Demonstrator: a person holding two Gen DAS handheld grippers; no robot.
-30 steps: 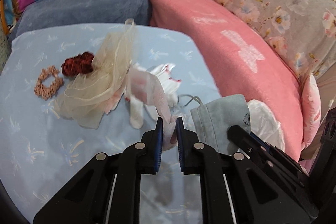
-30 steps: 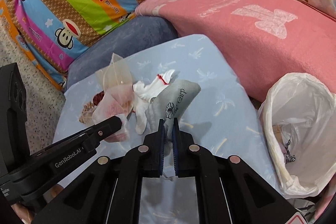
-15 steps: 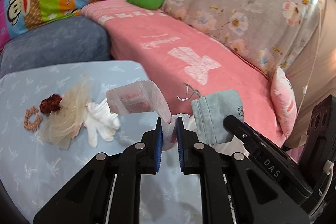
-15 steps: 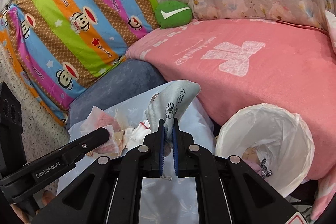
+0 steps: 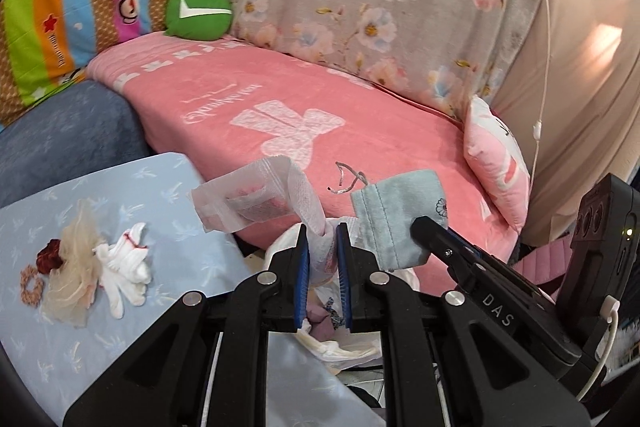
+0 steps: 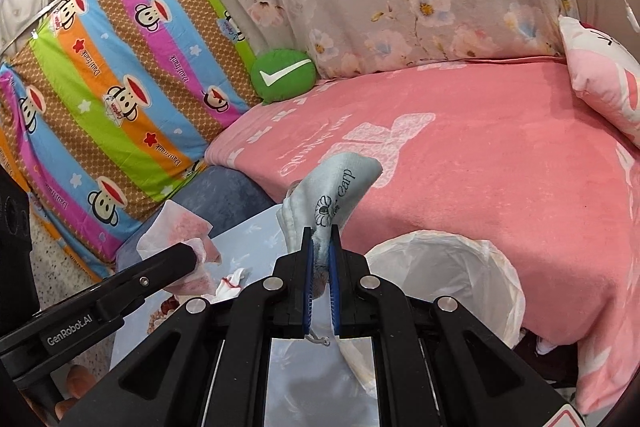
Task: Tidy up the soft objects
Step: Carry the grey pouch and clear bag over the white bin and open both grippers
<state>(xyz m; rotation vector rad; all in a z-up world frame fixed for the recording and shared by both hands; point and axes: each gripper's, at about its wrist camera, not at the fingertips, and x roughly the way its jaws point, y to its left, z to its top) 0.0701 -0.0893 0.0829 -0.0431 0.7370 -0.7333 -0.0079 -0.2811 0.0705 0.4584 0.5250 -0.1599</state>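
My left gripper (image 5: 322,233) is shut on a clear zip bag (image 5: 256,201) with pink contents, held in the air above the table's right edge. My right gripper (image 6: 321,235) is shut on a light blue drawstring pouch (image 6: 334,187), also lifted; the pouch (image 5: 400,219) shows beside the left gripper. A white-lined bin (image 6: 448,275) stands just right of and below the right gripper, and its liner (image 5: 340,343) shows under the left fingers. On the blue table (image 5: 172,195) lie a white glove (image 5: 124,263), a cream organza bag (image 5: 76,283), a dark red scrunchie (image 5: 50,259) and a tan scrunchie (image 5: 30,287).
A pink blanket (image 6: 480,155) covers the bed behind the bin. A green cushion (image 6: 282,75), a striped cartoon pillow (image 6: 120,107) and a pink pillow (image 6: 604,75) sit on it. A dark blue cushion (image 5: 60,139) borders the table's far side.
Both grippers have lifted and swung right, away from the table items and toward the bin, each still holding its item. The bin now lies right beneath them.
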